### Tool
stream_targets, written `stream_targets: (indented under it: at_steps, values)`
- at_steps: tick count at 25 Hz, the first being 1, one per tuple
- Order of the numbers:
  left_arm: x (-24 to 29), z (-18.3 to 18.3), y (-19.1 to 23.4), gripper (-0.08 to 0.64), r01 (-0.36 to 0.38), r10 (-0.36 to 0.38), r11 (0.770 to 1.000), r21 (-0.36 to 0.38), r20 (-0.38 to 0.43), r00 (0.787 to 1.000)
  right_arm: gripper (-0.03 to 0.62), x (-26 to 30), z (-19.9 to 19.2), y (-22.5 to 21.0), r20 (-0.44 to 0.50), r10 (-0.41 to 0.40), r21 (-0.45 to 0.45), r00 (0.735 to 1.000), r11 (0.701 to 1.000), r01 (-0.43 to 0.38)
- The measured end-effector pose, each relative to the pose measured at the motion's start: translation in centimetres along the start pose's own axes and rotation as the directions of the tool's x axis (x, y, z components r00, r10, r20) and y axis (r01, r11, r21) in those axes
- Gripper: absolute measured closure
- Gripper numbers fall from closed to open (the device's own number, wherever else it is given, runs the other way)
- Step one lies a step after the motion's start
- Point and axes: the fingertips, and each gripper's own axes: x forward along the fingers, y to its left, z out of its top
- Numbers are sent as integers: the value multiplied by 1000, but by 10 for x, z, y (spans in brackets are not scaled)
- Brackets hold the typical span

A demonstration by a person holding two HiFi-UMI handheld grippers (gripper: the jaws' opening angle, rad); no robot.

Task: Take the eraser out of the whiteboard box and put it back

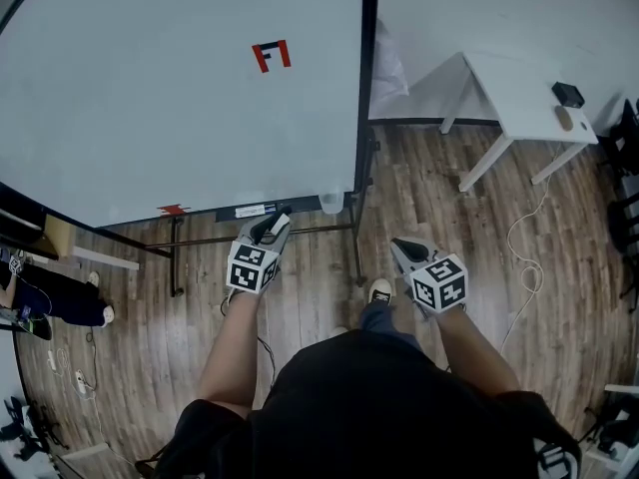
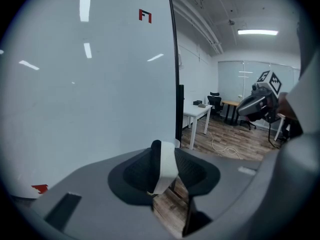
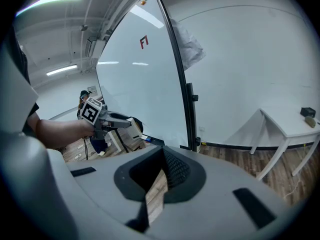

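My left gripper is shut on the eraser, a white block with a black felt side that stands upright between the pads. It hovers just in front of the whiteboard's lower edge. The small translucent whiteboard box hangs at the board's bottom right corner, a little right of the eraser; its rim peeks out behind the eraser. From the right gripper view, the left gripper shows with the eraser at its tip. My right gripper is shut on nothing, over the floor to the right of the board.
The board's black frame post and its stand legs rise from the wooden floor. A white table with small items is at the back right, and a white cable lies on the floor. A person's feet are at far left.
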Motion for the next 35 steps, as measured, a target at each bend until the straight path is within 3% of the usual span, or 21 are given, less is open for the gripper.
stream_targets:
  at_steps: [23,35]
  values:
    - [-9,-10,3,411,-13,13,1000,-10,-2,1000,598,2,-2,3,-23,6,-23,1000,1000,-7]
    - [11,6,5,411,2,-1,999,-44,21,1000,598,14,0,-6,-30,18,-18,999,1000,-19]
